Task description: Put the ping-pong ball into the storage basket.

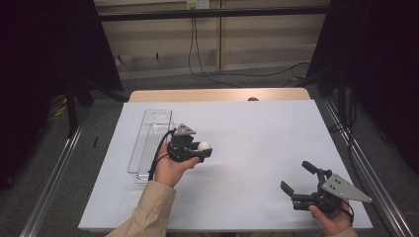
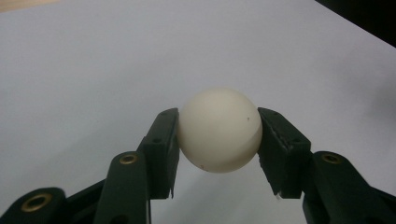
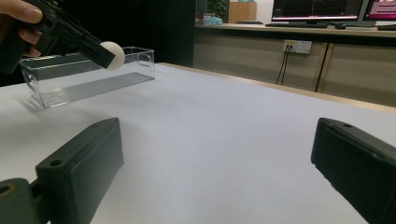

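A white ball sits clamped between the two black pads of my left gripper, held off the white table sheet. From above, that gripper is left of the table's middle, just right of a clear plastic tray, with the ball at its tip. The right gripper view shows the ball in front of the tray. My right gripper rests low near the front right of the table, jaws spread wide with nothing between them.
The long clear tray lies lengthwise on the left part of the white sheet. A wooden table edge runs along the far side. Metal rails flank the table, and cables cross the floor beyond.
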The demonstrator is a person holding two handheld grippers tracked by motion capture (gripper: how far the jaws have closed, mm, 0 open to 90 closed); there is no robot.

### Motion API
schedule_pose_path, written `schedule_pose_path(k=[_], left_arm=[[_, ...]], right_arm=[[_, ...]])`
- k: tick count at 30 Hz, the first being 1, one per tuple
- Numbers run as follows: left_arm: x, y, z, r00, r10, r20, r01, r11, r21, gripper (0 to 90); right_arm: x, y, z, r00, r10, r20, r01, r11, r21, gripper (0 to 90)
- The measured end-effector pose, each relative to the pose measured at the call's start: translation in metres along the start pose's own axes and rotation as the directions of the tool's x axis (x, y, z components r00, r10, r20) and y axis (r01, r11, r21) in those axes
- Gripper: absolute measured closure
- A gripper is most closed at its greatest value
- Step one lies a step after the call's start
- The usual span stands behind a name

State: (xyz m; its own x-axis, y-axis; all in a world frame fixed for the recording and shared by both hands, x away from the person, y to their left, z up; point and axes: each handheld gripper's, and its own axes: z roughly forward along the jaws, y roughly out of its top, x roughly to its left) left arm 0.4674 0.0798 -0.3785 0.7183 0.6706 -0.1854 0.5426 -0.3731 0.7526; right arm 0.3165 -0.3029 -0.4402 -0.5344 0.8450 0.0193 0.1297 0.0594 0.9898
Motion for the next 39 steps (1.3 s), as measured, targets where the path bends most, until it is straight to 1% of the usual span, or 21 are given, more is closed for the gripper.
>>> schedule_pose_path(k=[4,7,9,11,12,13,14,16,20,21,22,25,26,28,29,30,31,33,34,35,39], left_arm=[[0.001,0.0,-0.001,1.0,-0.003,-0.001,0.003,1.0,0.004,51.3],[0.002,0.0,-0.002,0.9999,0.013,-0.004,-0.013,0.9998,0.012,51.3],[0.002,0.0,-0.002,1.0,0.007,-0.006,-0.007,1.0,0.006,51.4],[0.002,0.0,-0.002,0.9999,-0.014,-0.008,0.014,0.9999,-0.01,51.3],[0.003,0.0,-0.003,1.0,-0.008,-0.001,0.008,1.0,-0.005,51.3],[0.004,0.0,-0.004,1.0,0.001,-0.005,-0.001,1.0,-0.004,51.4],[0.004,0.0,-0.004,1.0,-0.001,-0.009,0.001,1.0,0.0,51.3],[0.004,-0.001,-0.005,0.9999,-0.008,-0.008,0.008,1.0,-0.002,51.3],[0.006,-0.001,-0.006,0.9999,0.005,-0.013,-0.004,1.0,0.002,51.3],[0.006,-0.001,-0.005,0.9998,-0.013,-0.014,0.012,0.9999,-0.012,51.3],[0.007,-0.001,-0.006,0.9999,-0.005,-0.015,0.005,1.0,-0.005,51.3],[0.008,-0.001,-0.007,0.9997,-0.014,-0.021,0.014,0.9998,-0.012,51.3],[0.008,-0.001,-0.008,0.9997,-0.008,-0.024,0.008,0.9999,-0.007,51.3],[0.009,-0.001,-0.009,0.9997,-0.009,-0.021,0.009,0.9999,-0.007,51.3],[0.01,-0.001,-0.01,0.9998,0.009,-0.02,-0.009,0.9999,0.005,51.4],[0.009,-0.002,-0.009,0.9997,-0.005,-0.023,0.005,1.0,-0.006,51.3],[0.01,-0.002,-0.01,0.9997,0.009,-0.022,-0.009,0.9999,0.005,51.3],[0.01,-0.002,-0.009,0.9997,-0.009,-0.024,0.009,0.9999,-0.01,51.3],[0.009,-0.002,-0.008,0.9993,-0.03,-0.022,0.029,0.9992,-0.029,51.3],[0.009,-0.002,-0.009,0.9995,-0.02,-0.024,0.019,0.9996,-0.019,51.4],[0.011,-0.002,-0.011,0.9996,-0.005,-0.027,0.005,1.0,-0.006,51.3]], right_arm=[[0.0,0.0,0.0,1.0,-0.001,-0.003,0.001,1.0,0.0,1.8],[0.001,0.0,0.0,1.0,0.0,-0.001,0.0,1.0,0.001,1.8],[0.001,0.0,0.0,1.0,-0.002,-0.002,0.002,1.0,0.002,1.9],[0.001,0.0,0.001,1.0,-0.003,-0.002,0.003,1.0,0.001,1.9],[0.001,0.0,0.001,1.0,0.002,0.0,-0.002,1.0,-0.001,1.9],[0.001,0.0,0.001,1.0,0.003,-0.001,-0.003,1.0,0.0,1.9],[0.001,0.0,0.0,1.0,-0.004,-0.002,0.004,1.0,0.001,1.9],[0.001,0.0,0.0,1.0,-0.003,-0.001,0.003,1.0,0.0,1.9],[0.001,0.0,0.0,1.0,-0.002,-0.004,0.002,1.0,-0.001,1.9],[0.001,0.0,0.0,1.0,-0.002,-0.004,0.002,1.0,-0.002,1.9],[0.001,0.0,0.0,1.0,-0.002,-0.002,0.002,1.0,-0.002,1.9],[0.001,0.0,0.0,1.0,-0.002,-0.003,0.002,1.0,-0.001,1.9],[0.001,0.0,0.0,1.0,-0.002,-0.004,0.002,1.0,-0.001,1.9],[0.001,0.0,0.0,1.0,-0.002,-0.005,0.002,1.0,-0.001,1.9],[0.001,0.0,0.0,1.0,-0.001,-0.006,0.001,1.0,-0.001,1.9],[0.001,0.0,0.0,1.0,-0.002,-0.006,0.002,1.0,-0.001,1.9],[0.001,0.0,0.0,1.0,-0.001,-0.006,0.001,1.0,-0.001,1.9],[0.001,0.0,0.0,1.0,-0.001,-0.003,0.001,1.0,-0.003,1.9],[0.001,0.0,0.0,1.0,-0.002,-0.004,0.002,1.0,-0.003,1.9],[0.001,0.0,0.0,1.0,-0.001,-0.004,0.001,1.0,-0.004,1.9],[0.001,0.0,0.0,1.0,-0.002,-0.004,0.002,1.0,-0.002,1.9]])
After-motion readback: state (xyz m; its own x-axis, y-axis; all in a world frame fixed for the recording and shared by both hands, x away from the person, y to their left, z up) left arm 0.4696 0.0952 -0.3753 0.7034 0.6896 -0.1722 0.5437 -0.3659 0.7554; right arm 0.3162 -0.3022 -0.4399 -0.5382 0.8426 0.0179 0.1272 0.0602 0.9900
